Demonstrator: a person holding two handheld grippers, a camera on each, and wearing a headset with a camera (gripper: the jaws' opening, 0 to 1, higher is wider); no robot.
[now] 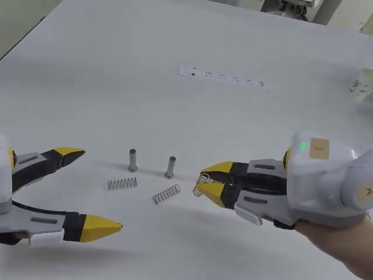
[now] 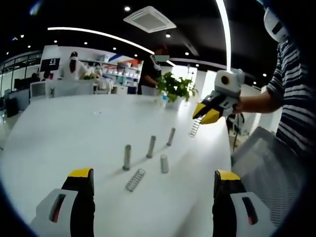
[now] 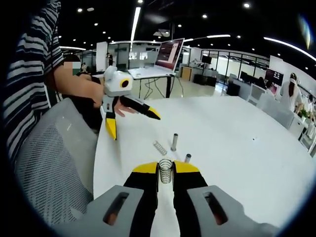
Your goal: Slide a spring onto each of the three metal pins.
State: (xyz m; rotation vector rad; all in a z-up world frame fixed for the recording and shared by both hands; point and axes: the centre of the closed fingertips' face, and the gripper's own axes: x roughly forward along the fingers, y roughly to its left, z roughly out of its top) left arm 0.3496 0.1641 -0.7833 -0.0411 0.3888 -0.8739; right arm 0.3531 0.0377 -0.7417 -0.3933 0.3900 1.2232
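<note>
Bench (image 1: 175,111): smooth, white, flat. Left claw (image 1: 100,188): yellow-tipped, spread wide, left of the pins (image 1: 132,160). Right claw (image 1: 204,182): clamped on a coiled wire spring (image 1: 199,189), just right of the pins. Pins: two upright metal cylinders. Loose springs (image 1: 122,184): two coils lying just in front of the pins.

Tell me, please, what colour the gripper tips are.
Yellow, with black behind; clearest in the head view, on the left gripper and right gripper.
</note>
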